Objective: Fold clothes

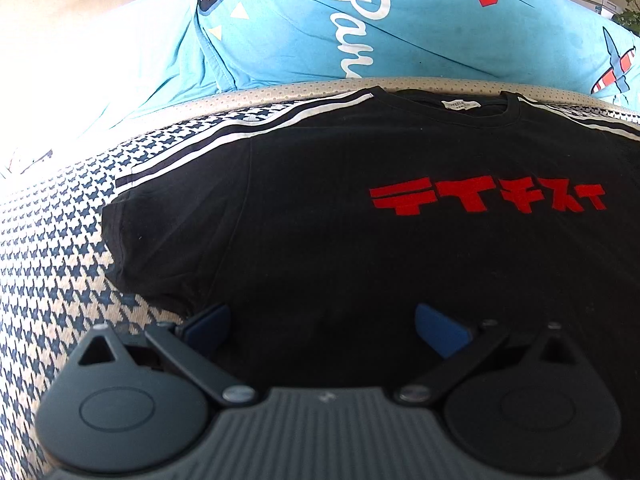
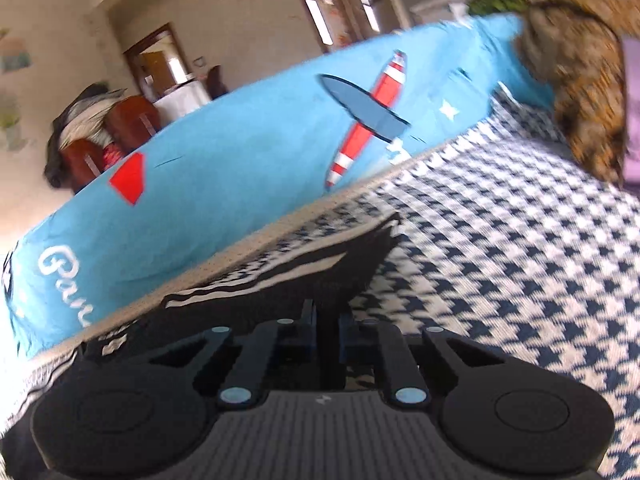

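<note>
A black T-shirt (image 1: 360, 260) with red lettering and white shoulder stripes lies flat, front up, on the houndstooth cover (image 1: 60, 240), its collar towards the far side. My left gripper (image 1: 320, 316) hovers open over the shirt's lower left part, just right of the left sleeve, and its blue pads (image 1: 440, 332) stand wide apart with nothing gripped. In the right wrist view, my right gripper (image 2: 326, 314) has its fingers drawn close together on the black T-shirt (image 2: 280, 292) at its striped sleeve. The sleeve (image 2: 376, 240) looks lifted and rumpled, and the view is blurred.
A light blue cloth with a plane print (image 2: 240, 160) lies bunched along the far edge of the houndstooth cover (image 2: 500, 240). A brown mottled fabric heap (image 2: 580, 80) sits at the far right. Chairs and a doorway show in the room beyond.
</note>
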`<state>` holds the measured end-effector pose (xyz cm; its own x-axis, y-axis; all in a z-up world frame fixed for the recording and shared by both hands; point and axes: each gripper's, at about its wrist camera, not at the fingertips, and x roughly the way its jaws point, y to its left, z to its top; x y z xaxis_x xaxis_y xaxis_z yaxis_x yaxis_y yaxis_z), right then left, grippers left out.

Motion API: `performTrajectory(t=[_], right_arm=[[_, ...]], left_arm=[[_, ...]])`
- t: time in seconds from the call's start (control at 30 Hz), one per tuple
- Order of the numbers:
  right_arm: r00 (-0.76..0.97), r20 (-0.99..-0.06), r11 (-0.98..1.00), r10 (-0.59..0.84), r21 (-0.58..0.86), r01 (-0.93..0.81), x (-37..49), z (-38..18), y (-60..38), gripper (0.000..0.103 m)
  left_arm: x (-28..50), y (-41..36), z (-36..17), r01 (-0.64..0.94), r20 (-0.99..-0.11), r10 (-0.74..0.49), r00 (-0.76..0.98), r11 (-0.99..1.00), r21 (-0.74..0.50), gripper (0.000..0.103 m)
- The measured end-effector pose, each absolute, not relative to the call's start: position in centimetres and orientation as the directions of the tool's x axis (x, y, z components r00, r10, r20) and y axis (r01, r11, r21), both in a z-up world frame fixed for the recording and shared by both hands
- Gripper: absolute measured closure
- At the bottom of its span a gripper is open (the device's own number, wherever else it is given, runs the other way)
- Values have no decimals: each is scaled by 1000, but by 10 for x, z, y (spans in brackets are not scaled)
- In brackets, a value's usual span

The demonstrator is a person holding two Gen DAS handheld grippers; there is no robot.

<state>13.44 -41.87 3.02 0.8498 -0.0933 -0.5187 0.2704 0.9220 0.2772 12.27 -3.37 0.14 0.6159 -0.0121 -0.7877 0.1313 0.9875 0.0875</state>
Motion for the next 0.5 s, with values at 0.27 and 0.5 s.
performTrajectory(t=[0.27, 0.5], right_arm=[[854, -515, 994, 71, -31, -101, 136, 33, -334, 92], [764, -625, 962, 160, -76, -263, 138, 7, -306, 90]], left_arm=[[122, -34, 1, 131, -787, -10, 617, 987, 90, 0], [124, -34, 2, 132, -790, -14, 613, 988, 85, 0]])
